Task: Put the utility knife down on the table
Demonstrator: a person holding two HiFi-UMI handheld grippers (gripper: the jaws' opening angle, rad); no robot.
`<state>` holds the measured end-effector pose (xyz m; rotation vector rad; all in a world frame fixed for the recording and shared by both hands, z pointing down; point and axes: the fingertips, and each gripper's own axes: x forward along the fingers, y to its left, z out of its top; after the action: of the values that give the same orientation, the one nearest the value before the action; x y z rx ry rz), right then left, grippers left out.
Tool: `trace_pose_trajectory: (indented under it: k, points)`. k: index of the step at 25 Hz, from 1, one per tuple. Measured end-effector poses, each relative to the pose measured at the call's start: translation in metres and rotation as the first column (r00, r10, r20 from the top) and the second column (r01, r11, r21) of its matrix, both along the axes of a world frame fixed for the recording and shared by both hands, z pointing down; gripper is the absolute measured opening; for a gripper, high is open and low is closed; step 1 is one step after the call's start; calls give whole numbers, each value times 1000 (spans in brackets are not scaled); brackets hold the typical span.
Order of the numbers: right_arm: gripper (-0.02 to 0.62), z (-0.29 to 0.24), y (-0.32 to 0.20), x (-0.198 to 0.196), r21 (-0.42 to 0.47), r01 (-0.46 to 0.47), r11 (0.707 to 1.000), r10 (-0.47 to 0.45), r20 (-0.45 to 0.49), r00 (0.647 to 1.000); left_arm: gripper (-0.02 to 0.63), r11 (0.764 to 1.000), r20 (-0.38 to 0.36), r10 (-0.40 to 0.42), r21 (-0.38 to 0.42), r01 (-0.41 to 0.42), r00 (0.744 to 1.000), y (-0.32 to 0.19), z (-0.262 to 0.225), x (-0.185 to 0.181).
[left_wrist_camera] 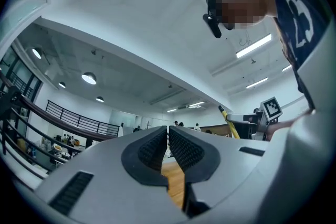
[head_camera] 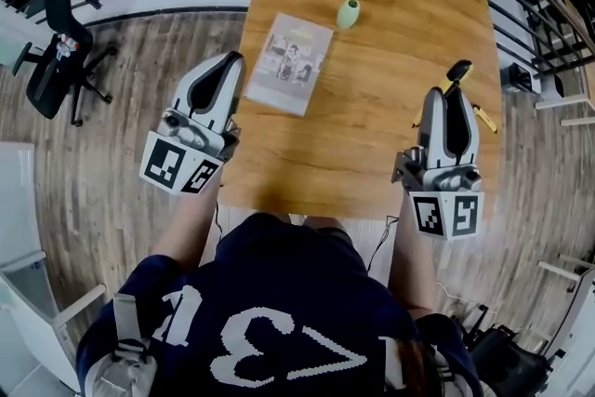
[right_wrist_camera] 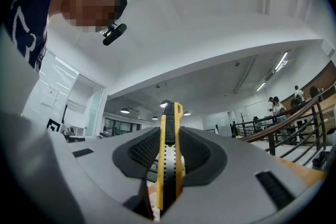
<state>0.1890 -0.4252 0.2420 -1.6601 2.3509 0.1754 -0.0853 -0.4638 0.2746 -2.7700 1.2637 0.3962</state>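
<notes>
Right gripper [head_camera: 450,98] is pinching the utility knife [right_wrist_camera: 167,165] between its two dark ribbed pads, which are pressing on the yellow sides of the handle. The black slider strip is facing the gripper's own camera, and the knife's tip is sticking out past the fingertips. In the right gripper view the knife is pointing up toward the ceiling, so the gripper [right_wrist_camera: 169,136] is being held tilted upward and not aimed down at the wood. In the head view the knife's black end [head_camera: 458,70] is showing just beyond the jaws, over the right part of the counter [head_camera: 372,135]. The knife appears to be hanging above the wood, not lying on it. Judging from this, the put-down step is not yet done; the knife is being carried in the grip. The next move is calling for the gripper to tip forward and come down onto the bare wood just ahead of and below it. That would bring the knife's long side flat on the counter before the jaws spread. Releasing it while it is upright could be letting it topple or slide. Well off to that gripper's left, a booklet [head_camera: 290,60] is lying on the counter. A small green vase [head_camera: 348,13] is standing farther ahead, clear of the likely landing spot. Left gripper [head_camera: 226,68] is hovering at the counter's left edge with its jaws pressed nearly together on nothing [left_wrist_camera: 168,136].
</notes>
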Motion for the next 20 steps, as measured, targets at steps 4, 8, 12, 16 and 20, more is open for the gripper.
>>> trace_pose_trajectory:
  k: [4,8,12,16,20]
  points:
    - [126,19,-18,0,-50,19,999,-20,-6,1000,25,1000,8,-22,-15,22,1000,-7,10,1]
    - [126,42,-33,6,-111,32,993,-34,-15,999,25,999,24,-17,-37,18,1000,-12,22,11]
    - [126,75,-44,12,-201,56,978,-60,-17,998,25,998,51,-44,-48,46,998,-17,37,19]
    - [127,114,-52,17,-301,75,951,-85,-20,996,25,994,67,-77,-74,82,995,-22,58,25]
    - [126,163,-57,18,-415,88,906,-110,-31,993,25,987,39,-86,-130,90,996,-28,81,31]
